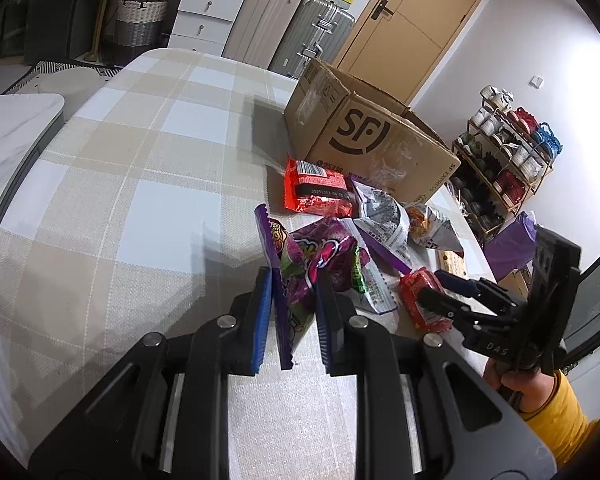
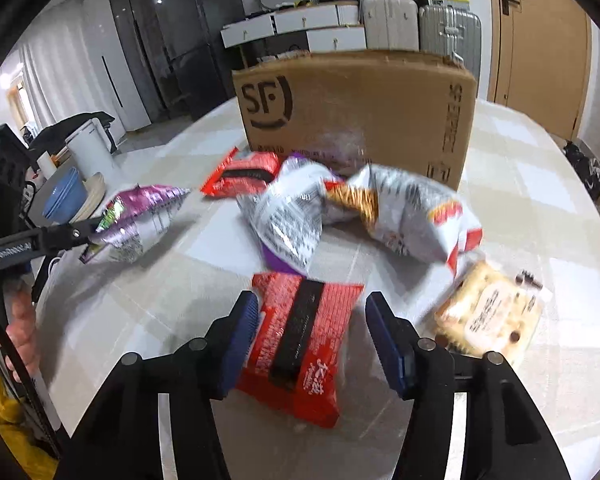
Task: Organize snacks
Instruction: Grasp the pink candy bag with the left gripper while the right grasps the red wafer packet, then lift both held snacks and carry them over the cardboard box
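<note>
The left gripper (image 1: pixel 292 316) is clamped on a purple pack (image 1: pixel 300 276), its blue pads pressed to the pack's near end, which stands on edge above the checked table (image 1: pixel 120 208). Seen from the right wrist, that pack (image 2: pixel 136 220) hangs lifted off the cloth at the left, well apart from the other snacks.

The right gripper (image 2: pixel 312 340) straddles a red pack (image 2: pixel 300 344) lying flat near the table's near edge. Its jaws stand partly open: the left pad touches the pack's left side, while the right pad is clear of it with a gap.

Just right of the red pack lies a clear biscuit pack (image 2: pixel 488 316), close to the table's right edge. Beyond, mid-table, a heap of white bags (image 2: pixel 360 208) lies with a second red pack (image 2: pixel 244 174) at its far left. These touch or nearly touch the front wall of the cardboard box (image 2: pixel 356 116), which stands at the far end with its top open.

Left of the heap the table is bare, a broad stretch out to its rounded left edge. To the right of the box a narrower strip of cloth is free.
</note>
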`<state>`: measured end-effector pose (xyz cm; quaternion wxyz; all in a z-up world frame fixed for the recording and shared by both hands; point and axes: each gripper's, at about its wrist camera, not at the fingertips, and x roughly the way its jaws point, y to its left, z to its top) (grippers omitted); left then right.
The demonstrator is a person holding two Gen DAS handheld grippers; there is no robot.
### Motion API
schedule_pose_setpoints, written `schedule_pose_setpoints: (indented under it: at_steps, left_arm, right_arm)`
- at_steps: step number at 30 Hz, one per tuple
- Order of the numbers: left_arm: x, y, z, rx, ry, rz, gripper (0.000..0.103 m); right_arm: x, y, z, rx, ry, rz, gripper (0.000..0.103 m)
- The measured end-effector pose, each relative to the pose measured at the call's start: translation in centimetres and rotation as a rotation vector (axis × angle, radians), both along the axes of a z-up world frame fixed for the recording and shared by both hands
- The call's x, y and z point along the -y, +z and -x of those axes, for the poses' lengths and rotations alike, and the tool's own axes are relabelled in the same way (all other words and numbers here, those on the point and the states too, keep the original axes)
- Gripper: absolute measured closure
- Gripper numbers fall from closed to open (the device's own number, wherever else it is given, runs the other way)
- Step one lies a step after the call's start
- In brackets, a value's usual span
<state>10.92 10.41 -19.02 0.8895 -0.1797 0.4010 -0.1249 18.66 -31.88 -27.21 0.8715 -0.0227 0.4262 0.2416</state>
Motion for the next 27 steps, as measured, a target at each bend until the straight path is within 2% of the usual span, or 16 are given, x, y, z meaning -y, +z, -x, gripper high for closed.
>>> schedule_pose_setpoints:
  at_steps: [4,7,10,14,20,27]
  left_arm:
    - [0.0,0.0,0.1,-0.004,0.002,-0.005,0.086]
    - [-0.1,0.2,0.2,0.000,0.006,-0.011,0.086]
    - [-0.2,0.6,0.7,0.022,0.023,-0.016,0.086]
    - [-0.2,1.7,1.5,0.048,0.023,-0.022,0.086]
    - [-0.2,4.0,2.9,0.103,0.038,-0.021,0.086]
    - [1.1,8.6,4.2,0.196,0.028,-0.048,0.086]
  right_arm:
    - [0.7,-0.4,-0.3,-0.036,-0.013,-0.054,0.045]
    - [0.4,-0.2,-0.1,-0.040,0.019,-0.067,0.059]
    - [-0.2,0.1,0.4,-0.020,0.032,-0.036,0.061]
    - [0.2,1.2,0.9,-0.006,0.035,-0.075,0.062]
    - [1.7,4.9,2.0,0.060,0.020,-0.131,0.062]
    - [3.1,11.8,4.1,0.179,0.038,-0.200,0.062]
